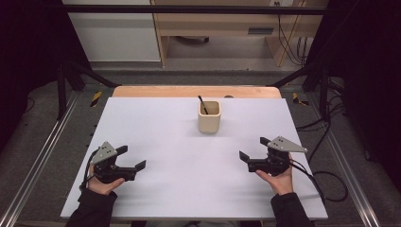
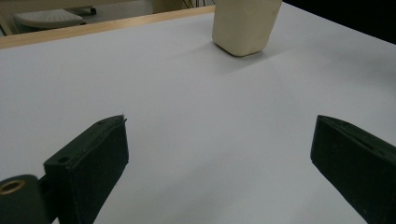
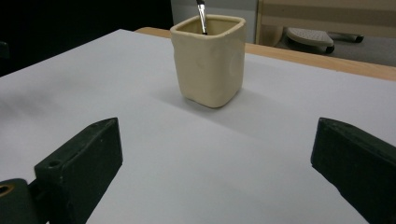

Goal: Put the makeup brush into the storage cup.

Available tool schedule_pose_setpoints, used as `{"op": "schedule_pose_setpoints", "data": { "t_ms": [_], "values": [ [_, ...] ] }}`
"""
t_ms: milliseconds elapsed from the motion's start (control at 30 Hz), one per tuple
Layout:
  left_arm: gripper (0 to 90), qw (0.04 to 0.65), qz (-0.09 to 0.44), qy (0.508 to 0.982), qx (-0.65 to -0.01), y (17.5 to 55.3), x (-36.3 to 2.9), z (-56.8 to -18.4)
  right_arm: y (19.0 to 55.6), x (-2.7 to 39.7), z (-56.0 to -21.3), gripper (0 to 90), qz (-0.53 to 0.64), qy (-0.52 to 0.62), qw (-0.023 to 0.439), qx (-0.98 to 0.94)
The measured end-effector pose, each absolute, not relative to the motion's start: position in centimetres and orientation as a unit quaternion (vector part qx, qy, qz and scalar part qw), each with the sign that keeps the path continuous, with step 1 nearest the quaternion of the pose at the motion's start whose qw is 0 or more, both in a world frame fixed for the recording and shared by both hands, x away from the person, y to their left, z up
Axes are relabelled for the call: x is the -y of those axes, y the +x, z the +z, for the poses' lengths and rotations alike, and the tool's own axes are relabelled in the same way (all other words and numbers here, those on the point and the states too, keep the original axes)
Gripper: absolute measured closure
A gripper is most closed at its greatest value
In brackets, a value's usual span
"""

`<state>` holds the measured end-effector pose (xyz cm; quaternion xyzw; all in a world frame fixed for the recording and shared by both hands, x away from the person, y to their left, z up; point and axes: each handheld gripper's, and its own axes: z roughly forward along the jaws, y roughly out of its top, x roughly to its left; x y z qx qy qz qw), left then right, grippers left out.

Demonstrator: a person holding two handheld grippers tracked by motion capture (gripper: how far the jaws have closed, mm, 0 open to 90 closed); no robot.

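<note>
High view: cream square cup (image 1: 209, 117) standing upright toward the far middle of the white table (image 1: 156, 189), a thin dark brush (image 1: 202, 104) leaning out of its mouth. Left gripper (image 1: 132, 158) and right gripper (image 1: 255, 148) low over the near edge, well apart from the cup and from each other, both spread wide, nothing between the jaws.

Left gripper view: jaws agape over bare table, cup (image 2: 245, 25) ahead and off to the right, top cut off by the frame.

Right gripper view: jaws equally wide and empty, cup (image 3: 208, 59) nearly straight ahead, brush (image 3: 201, 16) propped at the back inner wall. Probably glazed ceramic: stiff, fairly heavy, smooth and slippery, likely to chip if knocked over. Best gripped across two flat opposite walls near mid-height. Brush light and slender, best pinched on the handle above the rim.
</note>
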<state>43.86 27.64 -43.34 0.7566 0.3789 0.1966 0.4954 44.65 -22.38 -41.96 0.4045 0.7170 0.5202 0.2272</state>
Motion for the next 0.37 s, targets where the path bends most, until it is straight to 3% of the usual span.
{"op": "schedule_pose_setpoints", "data": {
  "t_ms": [367],
  "values": [
    [4.0,0.490,0.198,0.757,-0.384,43.9,-27.6,-43.6,43.9,23.7,-42.5,2.4,0.516,0.418,0.230,-0.711]
  ]
}}
